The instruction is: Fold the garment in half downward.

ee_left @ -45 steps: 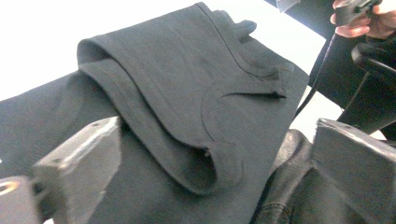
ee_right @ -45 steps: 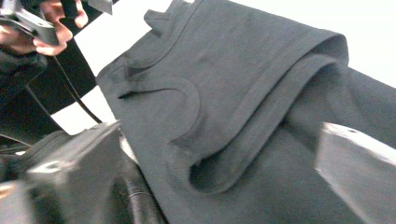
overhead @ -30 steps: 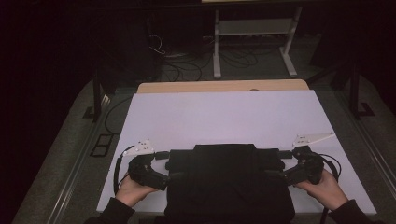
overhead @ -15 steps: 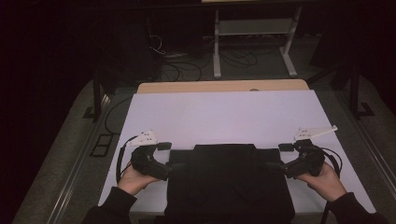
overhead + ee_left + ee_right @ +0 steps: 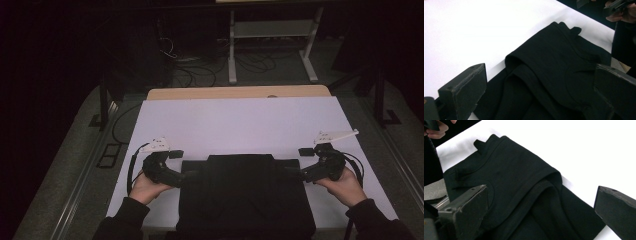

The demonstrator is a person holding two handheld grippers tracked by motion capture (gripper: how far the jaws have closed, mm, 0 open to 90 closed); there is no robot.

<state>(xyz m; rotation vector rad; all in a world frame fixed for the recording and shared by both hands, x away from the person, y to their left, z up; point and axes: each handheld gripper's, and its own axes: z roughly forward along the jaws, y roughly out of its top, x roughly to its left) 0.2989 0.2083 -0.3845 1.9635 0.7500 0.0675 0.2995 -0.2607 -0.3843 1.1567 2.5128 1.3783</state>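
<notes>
A black folded garment (image 5: 245,195) lies flat at the near middle of the white table (image 5: 240,125). My left gripper (image 5: 183,165) is at the garment's far left corner, open. In the left gripper view the folded cloth (image 5: 549,75) lies between and below the wide-apart jaws of the left gripper (image 5: 539,95). My right gripper (image 5: 300,163) is at the far right corner, open. In the right gripper view the garment's layered edge (image 5: 524,190) spreads under the right gripper (image 5: 540,212). Neither gripper pinches the cloth.
A wooden strip (image 5: 240,92) borders the table's far edge. Behind it on the dark floor stand a white metal frame (image 5: 272,35) and loose cables (image 5: 200,70). The person's other hand (image 5: 621,11) appears far off in the left gripper view.
Both grippers have shifted a little away from the person along the garment's sides, and their jaws stand wider apart. The garment has stayed flat in place.
</notes>
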